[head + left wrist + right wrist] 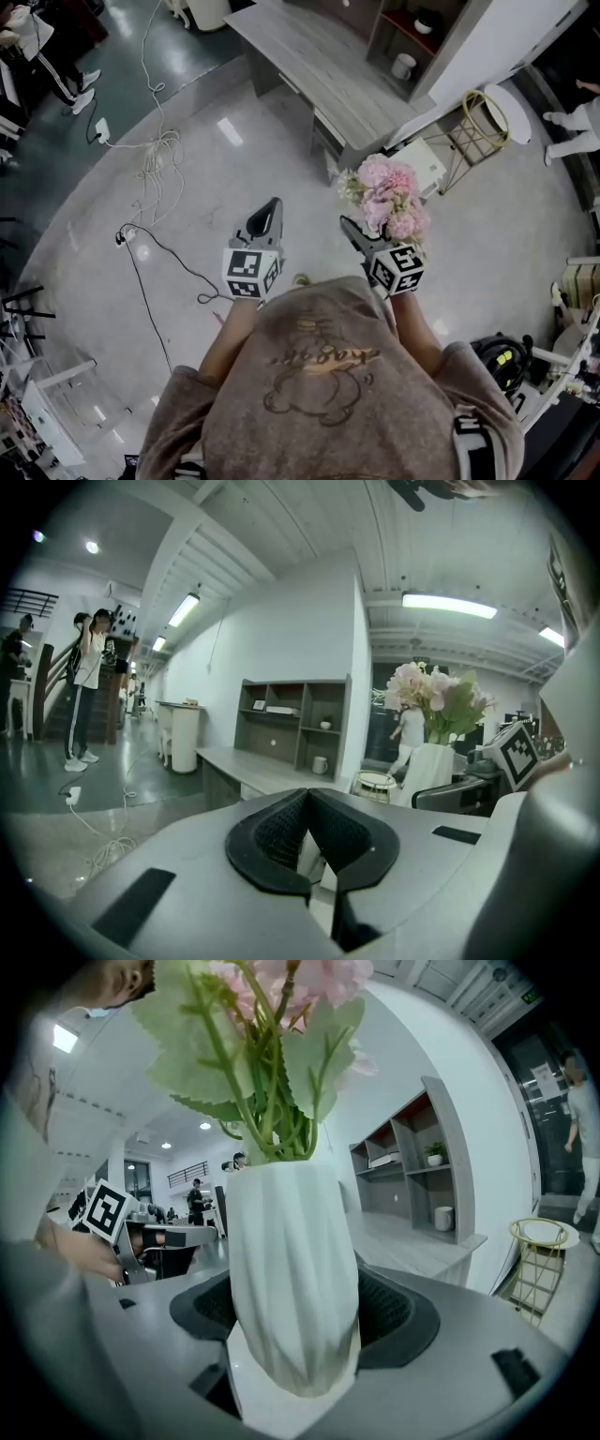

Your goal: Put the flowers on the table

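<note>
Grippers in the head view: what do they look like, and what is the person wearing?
The left gripper and right gripper both have grey bodies with black ribbed pads. Each carries a white cube with black square markers. The person wears a taupe sweatshirt with a bear print.

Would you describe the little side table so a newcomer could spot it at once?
Find the long grey desk with its shelf unit. Past it stands the side table: round white top on a gold wire frame, unlike the solid grey furniture.
</note>
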`<state>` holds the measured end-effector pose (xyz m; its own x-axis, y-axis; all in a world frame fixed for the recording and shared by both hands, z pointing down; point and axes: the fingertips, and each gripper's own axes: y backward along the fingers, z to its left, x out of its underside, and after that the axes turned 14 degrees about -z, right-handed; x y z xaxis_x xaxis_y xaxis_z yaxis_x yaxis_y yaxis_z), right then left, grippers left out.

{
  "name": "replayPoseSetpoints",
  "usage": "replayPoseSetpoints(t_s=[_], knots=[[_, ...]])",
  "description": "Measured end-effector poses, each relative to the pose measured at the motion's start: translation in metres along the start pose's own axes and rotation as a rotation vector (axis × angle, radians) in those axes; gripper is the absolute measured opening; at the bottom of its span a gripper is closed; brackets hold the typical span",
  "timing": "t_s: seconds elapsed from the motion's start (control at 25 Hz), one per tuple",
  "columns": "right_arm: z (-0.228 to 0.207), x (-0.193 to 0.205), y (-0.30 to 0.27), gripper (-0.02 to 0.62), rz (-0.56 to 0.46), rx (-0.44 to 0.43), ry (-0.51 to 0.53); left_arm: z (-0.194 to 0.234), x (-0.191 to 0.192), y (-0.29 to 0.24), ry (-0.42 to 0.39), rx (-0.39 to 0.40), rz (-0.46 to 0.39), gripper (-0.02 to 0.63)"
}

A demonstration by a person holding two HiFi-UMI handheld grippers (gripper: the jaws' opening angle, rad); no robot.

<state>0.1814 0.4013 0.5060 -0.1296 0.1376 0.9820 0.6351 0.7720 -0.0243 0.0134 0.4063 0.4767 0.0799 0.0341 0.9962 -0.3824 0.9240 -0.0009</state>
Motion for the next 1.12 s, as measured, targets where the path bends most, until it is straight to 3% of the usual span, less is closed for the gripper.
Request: replayPoseSetpoints(t_s=[0.48,1.12], knots=[[-0.009,0.001,-0.07,0.353,-0.002,0.006,0.004,0.052,0.006,-0.035,0.03,-0.002,0.003,0.018],[-0.084,-0.023,-0.249,0.353,0.031,-0.055,-0.02,0.164,-0.012,-0.185,0.036,-0.043,0.015,0.017]])
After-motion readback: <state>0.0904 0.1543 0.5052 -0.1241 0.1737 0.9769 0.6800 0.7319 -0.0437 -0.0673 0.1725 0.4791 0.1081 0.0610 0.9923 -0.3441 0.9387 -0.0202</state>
